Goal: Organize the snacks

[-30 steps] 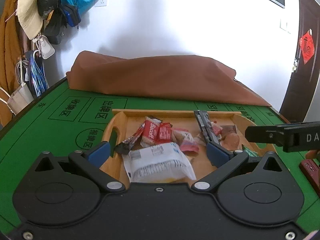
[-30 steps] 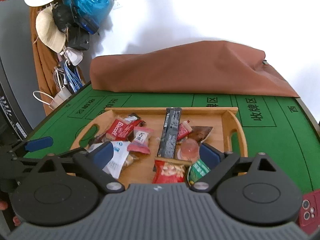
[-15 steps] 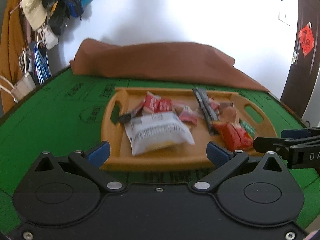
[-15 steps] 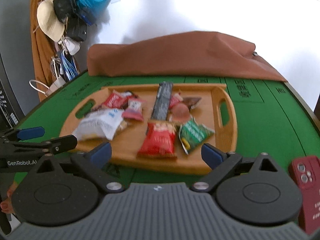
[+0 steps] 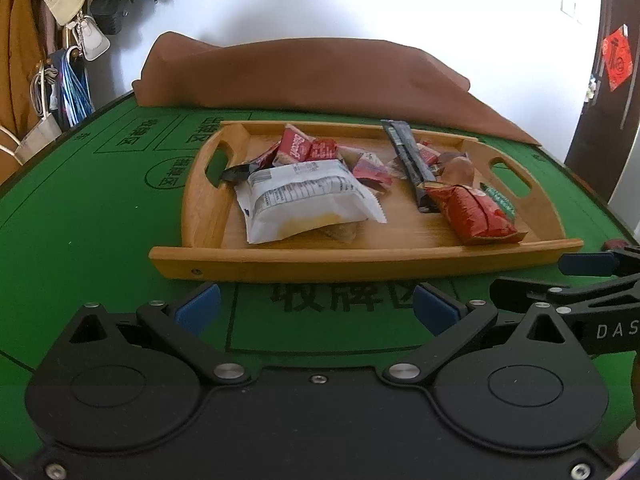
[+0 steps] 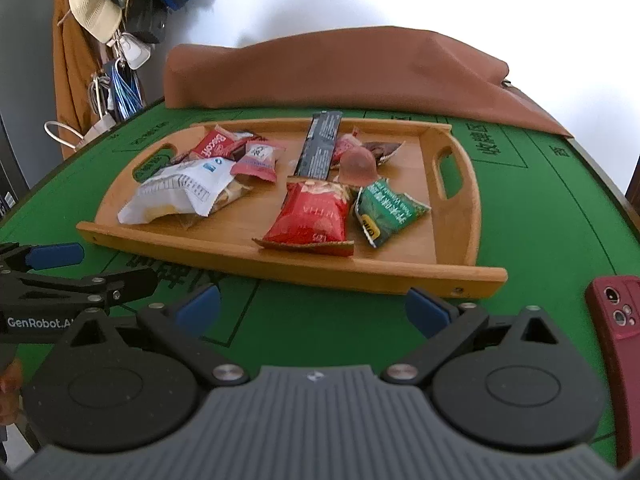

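We have drawn both grippers, left gripper [image 5: 316, 306] and right gripper [image 6: 312, 306], back off the tray [image 5: 360, 264] (jaws wide, empty), so the snacks [image 6: 308, 216] look settled.

Dark-red phone [image 6: 618, 344] cut off at right edge; small brown-wrapped snack [image 5: 340, 232] mostly hidden under white crinkled packet [image 5: 304, 200].
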Tool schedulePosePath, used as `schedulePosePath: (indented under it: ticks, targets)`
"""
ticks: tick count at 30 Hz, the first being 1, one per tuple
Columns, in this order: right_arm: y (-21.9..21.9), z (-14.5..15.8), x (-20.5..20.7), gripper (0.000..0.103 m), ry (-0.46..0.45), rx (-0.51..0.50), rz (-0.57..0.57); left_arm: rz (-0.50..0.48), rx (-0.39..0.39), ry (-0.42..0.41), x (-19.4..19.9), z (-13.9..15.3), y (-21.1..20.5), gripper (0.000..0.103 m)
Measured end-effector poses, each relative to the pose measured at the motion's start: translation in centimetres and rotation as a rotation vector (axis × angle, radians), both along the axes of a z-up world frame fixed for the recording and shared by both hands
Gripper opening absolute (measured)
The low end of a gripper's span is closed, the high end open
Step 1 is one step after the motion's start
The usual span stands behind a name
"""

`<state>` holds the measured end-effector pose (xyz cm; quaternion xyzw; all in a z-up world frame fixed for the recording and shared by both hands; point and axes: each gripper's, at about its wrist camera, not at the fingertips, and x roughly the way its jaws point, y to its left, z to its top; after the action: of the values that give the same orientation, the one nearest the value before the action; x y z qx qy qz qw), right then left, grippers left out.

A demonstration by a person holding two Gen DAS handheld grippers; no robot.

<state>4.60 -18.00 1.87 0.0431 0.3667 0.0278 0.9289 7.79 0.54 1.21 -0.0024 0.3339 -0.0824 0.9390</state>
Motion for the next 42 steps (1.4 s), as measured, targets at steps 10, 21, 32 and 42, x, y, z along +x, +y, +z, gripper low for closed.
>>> schedulePosePath:
  ticks: [10,21,32,42]
  targets:
    - [0.6,-1.4,0.8,0.103,0.043,-0.039,-0.023,0.044,0.022,0.036,0.9,-1.4,0.1,0.103]
    - [1.1,-2.3,1.3,0.103,0.054,-0.104,-0.043,0.109,0.03,0.069,1.5,-1.9,0.6,0.103]
    - [1.2,-2.4,1.4,0.103,0.058,-0.111,-0.055,0.116,0.074,0.075,2.4,-2.1,0.4,0.103]
    - [1.1,-2.4,1.4,0.103,0.057,-0.109,-0.056,0.131,0.071,0.077,2.8,-2.2,0.7,0.103]
